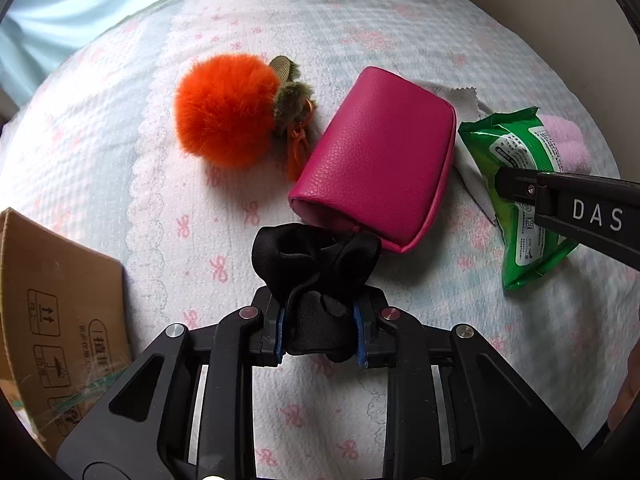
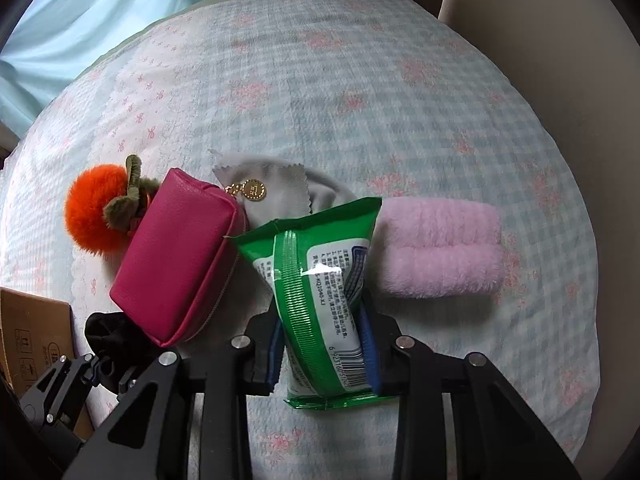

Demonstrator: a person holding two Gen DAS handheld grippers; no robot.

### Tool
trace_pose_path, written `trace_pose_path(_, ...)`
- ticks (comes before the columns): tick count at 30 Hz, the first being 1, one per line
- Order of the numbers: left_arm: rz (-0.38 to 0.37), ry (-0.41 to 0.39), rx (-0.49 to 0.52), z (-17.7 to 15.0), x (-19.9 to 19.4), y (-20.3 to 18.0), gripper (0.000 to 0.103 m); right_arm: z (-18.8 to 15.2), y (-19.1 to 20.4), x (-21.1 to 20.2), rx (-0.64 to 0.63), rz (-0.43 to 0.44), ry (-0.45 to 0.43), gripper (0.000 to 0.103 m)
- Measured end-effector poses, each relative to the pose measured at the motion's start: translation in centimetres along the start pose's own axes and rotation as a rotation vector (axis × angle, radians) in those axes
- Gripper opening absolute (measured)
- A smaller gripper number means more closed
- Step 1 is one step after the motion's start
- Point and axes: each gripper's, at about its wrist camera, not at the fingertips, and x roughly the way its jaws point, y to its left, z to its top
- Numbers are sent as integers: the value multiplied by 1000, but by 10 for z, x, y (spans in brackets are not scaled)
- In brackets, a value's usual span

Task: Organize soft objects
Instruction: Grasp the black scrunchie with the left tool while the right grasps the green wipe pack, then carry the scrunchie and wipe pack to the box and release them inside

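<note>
— Both grippers? Left gripper [image 1: 320, 328] pinches the crumpled black fabric scrunchie [image 1: 316, 276], lower centre; right gripper [image 2: 324, 356] clamps the green plastic wipes packet [image 2: 316, 280].

— Why? Likely bound for the brown cardboard box [image 1: 52, 312], lower left — one soft item each.

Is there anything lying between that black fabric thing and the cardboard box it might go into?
Nothing visible does. The left gripper is shut on the black scrunchie, and only bare bedspread lies between it and the cardboard box at the left. The pink pouch sits on the other side.
</note>
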Motion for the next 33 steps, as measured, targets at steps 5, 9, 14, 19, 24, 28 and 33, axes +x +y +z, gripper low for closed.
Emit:
trace_pose_path(5, 1, -24, -8, -1, -10, 4, 20, -3, 4, -11, 1, 11, -24, 27)
trace_pose_path(9, -5, -44, -17, 0, -23, 8, 20, -2, 6, -26, 5, 20, -52, 26)
trace_pose_path(14, -12, -75, -27, 5, -48, 10, 20, 0, 5, -57, 13, 34, -99, 26)
trace_pose_path(19, -22, -116, -54, 14, -93, 16, 20, 1, 7, -112, 12, 59, -153, 26)
trace_pose_path(24, -39, -186, -98, 32, -164, 35, 20, 6, 16, -180, -26, 94, -214, 26)
trace_pose_path(28, -51, -233, -149, 47, -221, 60, 20, 11, 34, -234, -80, 127, -277, 26)
trace_pose_path(33, -38, -282, -195, 52, -287, 99, 20, 13, 66, -283, -144, 178, -333, 26)
